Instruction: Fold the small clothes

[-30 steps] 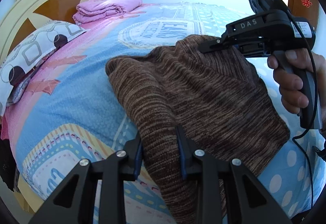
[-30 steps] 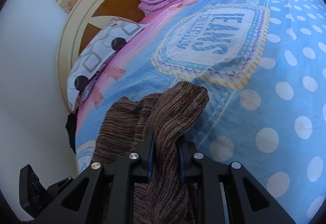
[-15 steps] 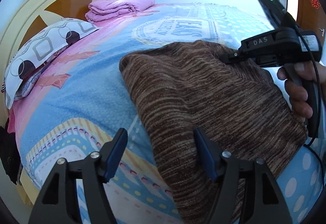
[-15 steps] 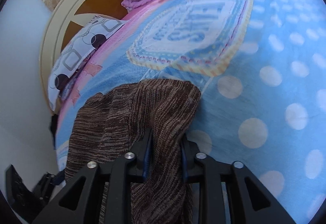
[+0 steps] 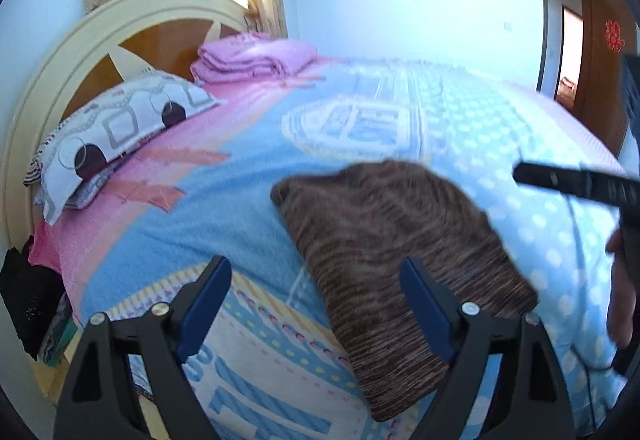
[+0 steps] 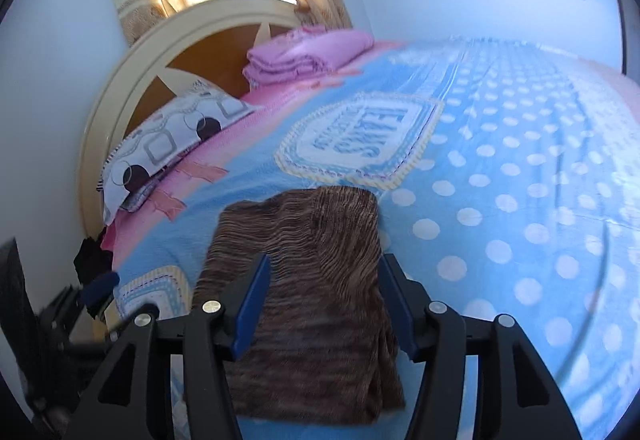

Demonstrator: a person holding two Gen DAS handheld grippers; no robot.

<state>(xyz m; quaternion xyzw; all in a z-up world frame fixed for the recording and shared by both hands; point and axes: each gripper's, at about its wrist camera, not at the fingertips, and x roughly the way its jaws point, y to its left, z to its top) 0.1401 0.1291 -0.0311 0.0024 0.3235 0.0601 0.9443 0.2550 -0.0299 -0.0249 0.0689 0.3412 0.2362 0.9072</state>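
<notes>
Your left claw (image 5: 316, 304) and right claw (image 6: 320, 304) have just been opening; both stand wide, gripping nothing. The folded brown knit (image 6: 304, 268) lies flat on the bed (image 6: 520, 159).

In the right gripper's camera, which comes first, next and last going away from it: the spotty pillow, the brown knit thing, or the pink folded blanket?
1. Brown knit garment: right at the right gripper, between its open jaws.
2. Spotty pillow: farther up the bed, left.
3. Pink folded blanket: farthest, by the headboard.
</notes>
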